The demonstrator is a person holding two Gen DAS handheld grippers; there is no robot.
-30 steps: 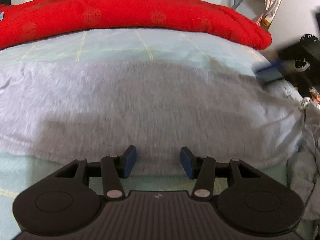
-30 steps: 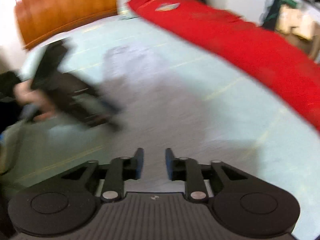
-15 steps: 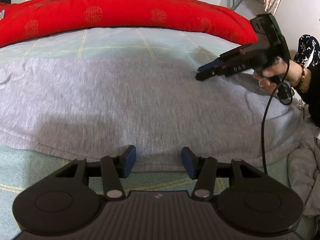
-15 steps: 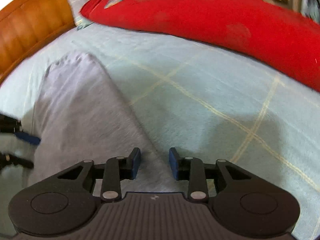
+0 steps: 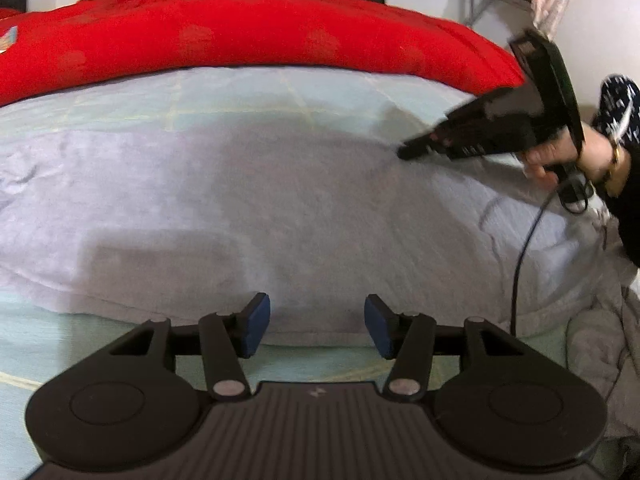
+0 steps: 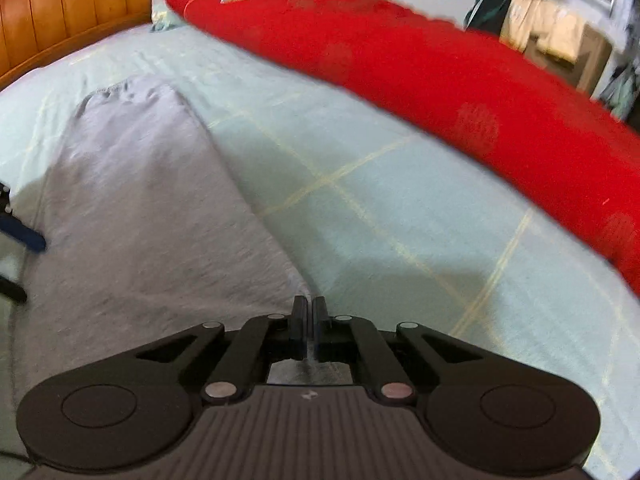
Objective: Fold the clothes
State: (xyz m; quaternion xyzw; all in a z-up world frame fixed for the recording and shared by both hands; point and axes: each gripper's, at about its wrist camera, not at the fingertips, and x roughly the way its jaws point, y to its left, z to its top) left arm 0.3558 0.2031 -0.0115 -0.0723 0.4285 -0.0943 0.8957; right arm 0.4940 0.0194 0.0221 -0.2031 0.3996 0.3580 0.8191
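Left wrist view is showing the left gripper (image 5: pixel 316 330) with its blue-padded fingers (image 5: pixel 256 324) standing spread apart, nothing between them, hovering just over the near hem of the light grey knitted garment (image 5: pixel 280 216). That garment is lying flat across the pale green bedsheet with thin yellow check lines (image 5: pixel 224 96), its near edge running just beyond the fingertips and its cloth stretching away to both sides. To the right, the right gripper (image 5: pixel 404 154) is reaching down with its tip touching the far edge of the grey cloth, a person's hand (image 5: pixel 560 160) gripping its handle and a black cable (image 5: pixel 520 260) trailing down across the fabric. A crumpled grey heap of cloth (image 5: pixel 600 340) is bunching at the right edge. Behind the sheet a thick red quilt (image 5: pixel 240 40) is lying along the bed.

Right wrist view is showing the same right gripper (image 6: pixel 309 322) with its fingers pressed together; they are sitting right at the garment's edge (image 6: pixel 132 220), where grey cloth is meeting green sheet (image 6: pixel 400 240), and a sliver of fabric is showing behind the pads, though whether cloth is pinched is not clear. The grey garment is running away to the upper left, ending in a gathered elastic hem. A blue fingertip of the left gripper (image 6: pixel 24 236) is peeking in at the left border. A wooden headboard (image 6: pixel 72 8) is standing beyond.
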